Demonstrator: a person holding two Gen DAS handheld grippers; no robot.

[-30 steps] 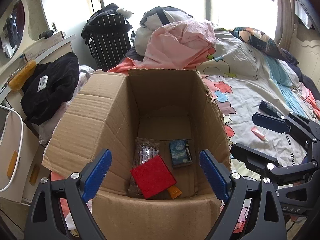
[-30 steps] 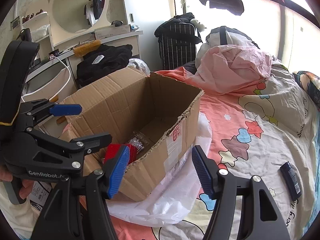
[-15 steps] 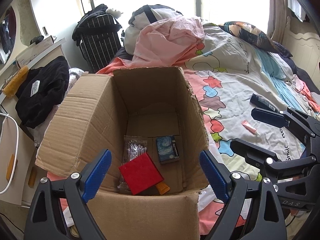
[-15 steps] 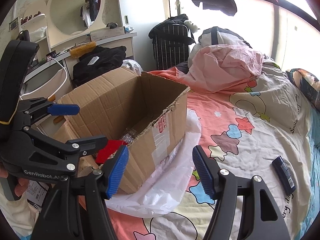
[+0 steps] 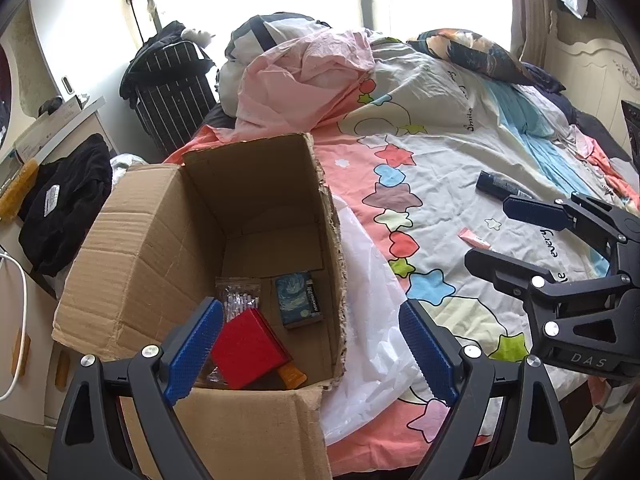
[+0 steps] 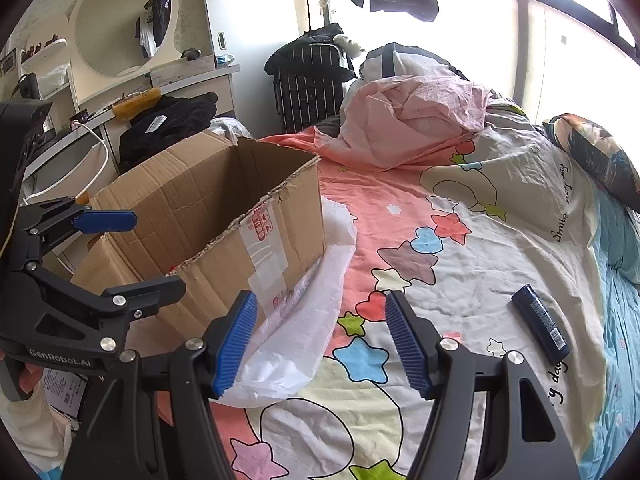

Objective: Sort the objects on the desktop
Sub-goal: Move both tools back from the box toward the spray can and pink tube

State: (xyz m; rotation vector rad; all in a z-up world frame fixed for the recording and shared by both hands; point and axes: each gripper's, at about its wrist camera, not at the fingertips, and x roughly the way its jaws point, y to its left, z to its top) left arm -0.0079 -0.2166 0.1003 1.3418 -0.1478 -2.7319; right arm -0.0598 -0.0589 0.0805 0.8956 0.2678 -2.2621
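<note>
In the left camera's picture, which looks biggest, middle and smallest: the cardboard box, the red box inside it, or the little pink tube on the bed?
1. Cardboard box, by far.
2. Red box.
3. Pink tube, smallest, though it lies farther from the camera, so it may look smaller than it is.

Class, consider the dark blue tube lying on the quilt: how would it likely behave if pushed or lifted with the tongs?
The dark blue tube looks cylindrical and lies on its side, so a sideways push would probably roll it. The soft, wrinkled quilt may slow that. Its smooth, glossy-looking surface might slip between pads, though it seems small and probably light.
</note>
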